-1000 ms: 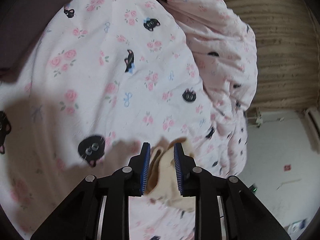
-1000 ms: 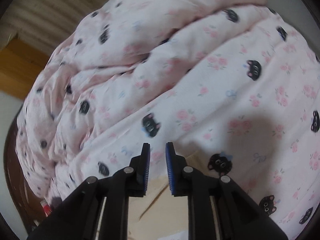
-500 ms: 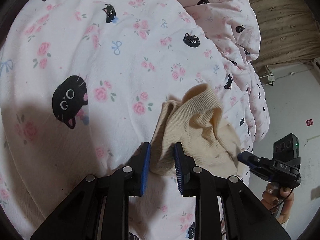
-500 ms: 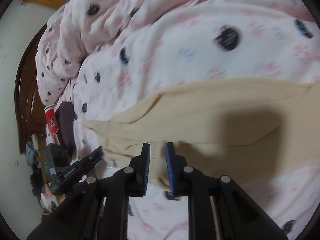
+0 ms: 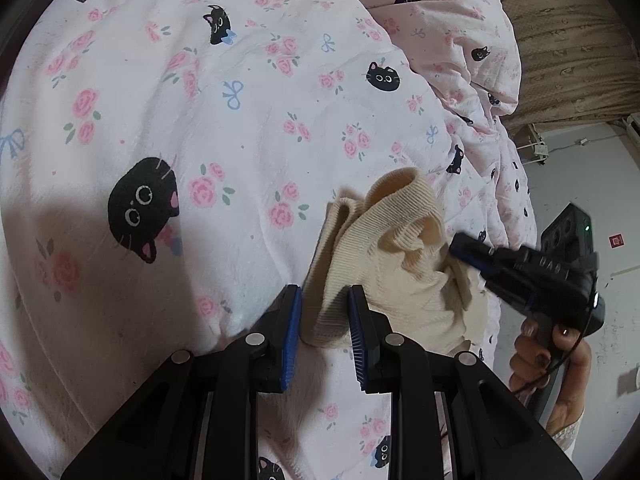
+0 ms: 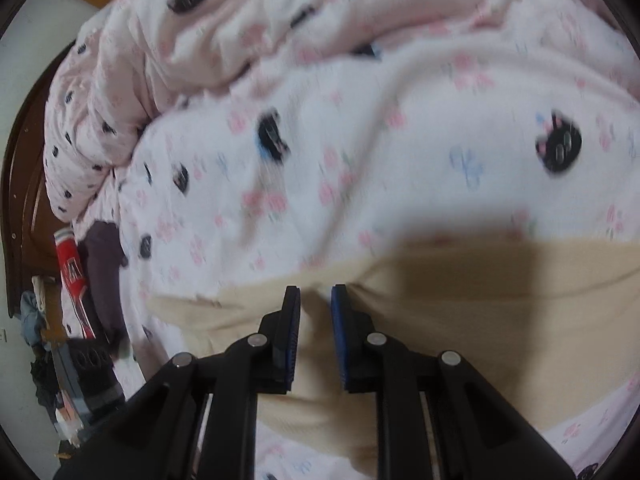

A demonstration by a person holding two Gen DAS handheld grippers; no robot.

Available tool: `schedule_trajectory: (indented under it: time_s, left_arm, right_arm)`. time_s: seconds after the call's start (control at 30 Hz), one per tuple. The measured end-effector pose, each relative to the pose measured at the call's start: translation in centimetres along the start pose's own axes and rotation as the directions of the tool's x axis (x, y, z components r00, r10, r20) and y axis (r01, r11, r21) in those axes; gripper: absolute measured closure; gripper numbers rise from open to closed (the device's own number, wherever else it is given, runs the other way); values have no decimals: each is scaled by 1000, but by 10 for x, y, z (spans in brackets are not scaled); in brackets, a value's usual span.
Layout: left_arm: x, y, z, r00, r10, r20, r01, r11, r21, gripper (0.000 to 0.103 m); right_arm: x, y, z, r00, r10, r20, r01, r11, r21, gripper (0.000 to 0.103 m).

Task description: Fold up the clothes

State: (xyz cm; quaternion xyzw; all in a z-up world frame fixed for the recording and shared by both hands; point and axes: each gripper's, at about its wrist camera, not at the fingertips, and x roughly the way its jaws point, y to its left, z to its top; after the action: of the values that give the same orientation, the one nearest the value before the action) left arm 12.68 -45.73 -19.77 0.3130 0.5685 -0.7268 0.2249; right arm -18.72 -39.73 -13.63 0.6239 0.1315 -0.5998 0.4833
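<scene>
Left wrist view: left gripper (image 5: pixel 323 312) pinches a bunched edge of the cream knit garment (image 5: pixel 384 264) on the bed quilt (image 5: pixel 224 120); right gripper (image 5: pixel 466 250) clamps the opposite end. Risk: uneven pull slips thick ribbing, fold skews.

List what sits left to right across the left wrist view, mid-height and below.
Big black cat face print on the floral duvet → left gripper clamped on the cream ribbed garment → right gripper reaching into the same cloth → hand holding it.
</scene>
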Motion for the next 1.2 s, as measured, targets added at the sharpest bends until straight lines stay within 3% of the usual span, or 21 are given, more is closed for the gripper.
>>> schedule_trajectory:
  time_s: [0.13,0.23,0.4,0.67,0.8,0.93,1.07,1.2]
  left_arm:
    - [-1,0,0,1000,-5,-4,5,1000,-4,82]
    - [-2,0,1,1000,-8,-7,8,1000,-8,82]
    - [-2,1,1,1000,-10,-14,10,1000,-13,82]
    - [-4,0,0,1000,8,-28,-7,1000,4,82]
    - [-3,0,1,1000,4,-31,-4,1000,2,82]
    - [-3,0,1,999,4,-32,-4,1000,1,82]
    - [-3,0,1,999,4,-34,-4,1000,0,82]
    - [-3,0,1,999,3,-35,-3,1000,0,82]
  right_arm:
    - [-2,27,4,998,61,-28,-62,997,-52,84]
    - [9,53,-5,995,53,-84,-63,990,-126,75]
    - [36,86,-27,983,4,-183,-47,971,-236,75]
    - [75,107,-9,986,-70,-148,29,964,-263,75]
    - [67,104,4,992,-11,-126,-19,973,-230,75]
    - [29,90,9,993,60,-104,-82,973,-217,75]
    - [-18,56,8,998,34,-58,-46,976,-214,75]
    - [-43,17,-6,996,-26,-81,8,976,-217,74]
